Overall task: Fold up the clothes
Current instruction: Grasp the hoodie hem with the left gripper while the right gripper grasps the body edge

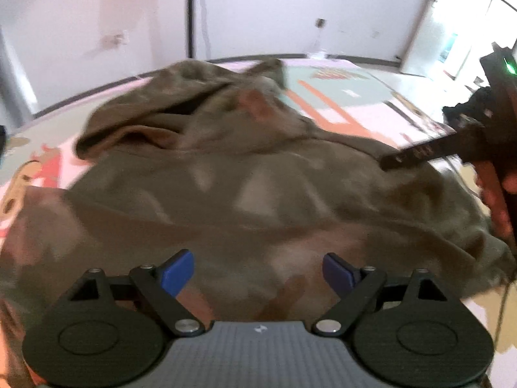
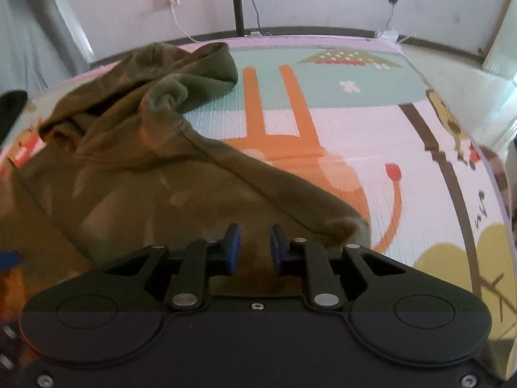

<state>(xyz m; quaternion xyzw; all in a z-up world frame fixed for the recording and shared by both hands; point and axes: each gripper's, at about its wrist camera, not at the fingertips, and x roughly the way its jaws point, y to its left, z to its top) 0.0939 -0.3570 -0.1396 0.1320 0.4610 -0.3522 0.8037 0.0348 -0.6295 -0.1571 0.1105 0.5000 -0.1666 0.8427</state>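
An olive-green hoodie (image 1: 245,177) lies spread out and rumpled on a colourful play mat (image 1: 342,97). Its hood (image 1: 139,129) is bunched at the far left. My left gripper (image 1: 258,273) hovers low over the hoodie's near part, open wide, with only flat cloth under the blue pads (image 1: 177,271). In the right wrist view the hoodie (image 2: 129,177) fills the left half, hood (image 2: 200,71) at the far end. My right gripper (image 2: 255,249) is over the garment's right edge, a narrow gap between its pads, nothing pinched. From the left wrist view it (image 1: 397,158) reaches in from the right.
The mat (image 2: 355,129) shows an orange cartoon animal and lies bare right of the hoodie. Behind it are a white wall, a socket with a cable (image 2: 171,0) and a black pole (image 2: 237,0). Pale floor (image 2: 468,74) lies past the mat's right edge. A hand (image 1: 507,187) holds the right gripper.
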